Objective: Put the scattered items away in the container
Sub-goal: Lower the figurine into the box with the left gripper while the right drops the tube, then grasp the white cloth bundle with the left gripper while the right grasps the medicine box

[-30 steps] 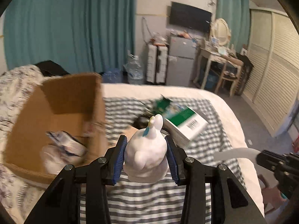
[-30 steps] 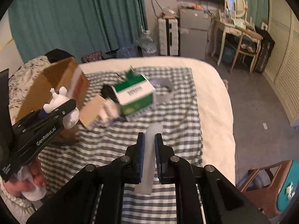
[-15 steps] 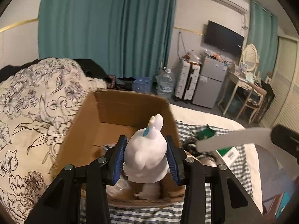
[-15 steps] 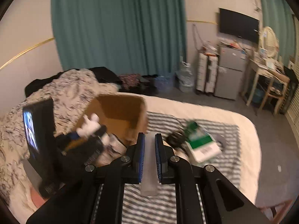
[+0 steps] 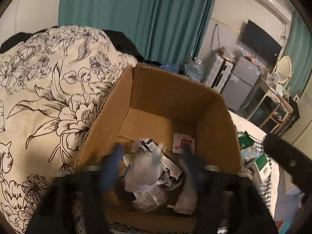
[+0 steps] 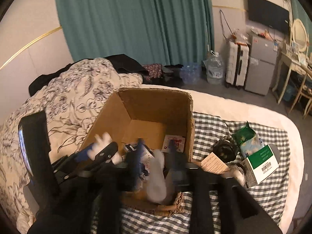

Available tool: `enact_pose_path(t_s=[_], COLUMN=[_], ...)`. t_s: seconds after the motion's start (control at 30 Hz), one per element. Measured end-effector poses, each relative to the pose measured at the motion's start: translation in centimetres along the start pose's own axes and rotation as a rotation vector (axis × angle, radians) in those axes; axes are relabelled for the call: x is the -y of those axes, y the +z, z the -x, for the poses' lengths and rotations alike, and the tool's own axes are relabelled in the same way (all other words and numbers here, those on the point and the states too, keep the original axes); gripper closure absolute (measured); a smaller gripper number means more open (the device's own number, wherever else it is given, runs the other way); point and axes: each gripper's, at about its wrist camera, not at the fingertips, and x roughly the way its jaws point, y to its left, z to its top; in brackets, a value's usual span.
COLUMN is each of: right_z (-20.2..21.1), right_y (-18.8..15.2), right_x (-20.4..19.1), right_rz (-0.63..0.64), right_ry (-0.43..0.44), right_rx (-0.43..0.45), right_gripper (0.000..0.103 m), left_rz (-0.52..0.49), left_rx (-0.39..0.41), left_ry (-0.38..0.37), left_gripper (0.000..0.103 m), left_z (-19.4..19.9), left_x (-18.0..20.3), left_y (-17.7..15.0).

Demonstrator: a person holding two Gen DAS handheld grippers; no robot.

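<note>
Left wrist view: left gripper (image 5: 152, 167) poised over cardboard box (image 5: 173, 89), fingers (image 5: 112, 165) opening to let white figurine (image 5: 143, 173) drop inside. Right gripper (image 6: 154, 161) likewise above box, fingers opening around pale strip (image 6: 157, 177). Green-white carton (image 6: 260, 164) on bed, unpacked.

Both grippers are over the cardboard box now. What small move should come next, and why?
Probably draw both grippers back from the cardboard box. The left gripper and right gripper are opening, and the white toy and the pale flat piece sit loose between the spread fingers, above the box floor. Other things remain on the checked blanket, such as the green and white carton.
</note>
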Motion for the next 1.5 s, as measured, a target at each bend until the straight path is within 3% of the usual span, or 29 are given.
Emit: enact_pose_path(t_s=[0.07,0.33,0.53,0.77,0.93,1.07,1.23,1.37,1.5], right_z=[0.5,3.5,7.0,9.7,9.4,8.2,5.6,3.2,0.9], right_y=[0.2,-0.5,-3.6,-7.6,-9.3,-9.6,-9.6,-9.5,-10.0], right_x=[0.7,5.6,11.8,18.2,21.5,23.2,24.5,24.6,24.8], right_rz=[-0.021,-0.067,-0.143,-0.193,-0.243,-0.237,-0.183,-0.124,-0.089], right_ry=[-0.038,-0.14,-0.243,-0.335,-0.336,-0.29,-0.233,-0.15,-0.074], right_rx=[0.029,0.043,0.017,-0.015,-0.001,0.007,-0.008,-0.027,-0.054], right_gripper=[0.031,0.03,0.03,0.03,0.03,0.024,0.024,0.017,0.015], left_rz=[0.006,-0.06,-0.138,-0.277,-0.405,-0.431,-0.484,-0.535,-0.494], left_rx=[0.008,0.027,0.026,0.039,0.037,0.017,-0.002,0.008,-0.029], left_ry=[-0.01,-0.039,-0.107,-0.215,-0.282,-0.293,-0.233,-0.173,-0.137], left_gripper=[0.009,0.005,0.005,0.005,0.005,0.005,0.005,0.005,0.005], left_z=[0.2,1.6,2.5,3.9,3.6,1.9,-1.1,-3.6,-6.1], left_x=[0.0,2.8,6.9,13.8,18.5,20.9,23.4,24.2,24.0], left_y=[0.0,-0.7,-2.5,-6.8,-9.8,-11.4,-13.4,-14.6,-14.6])
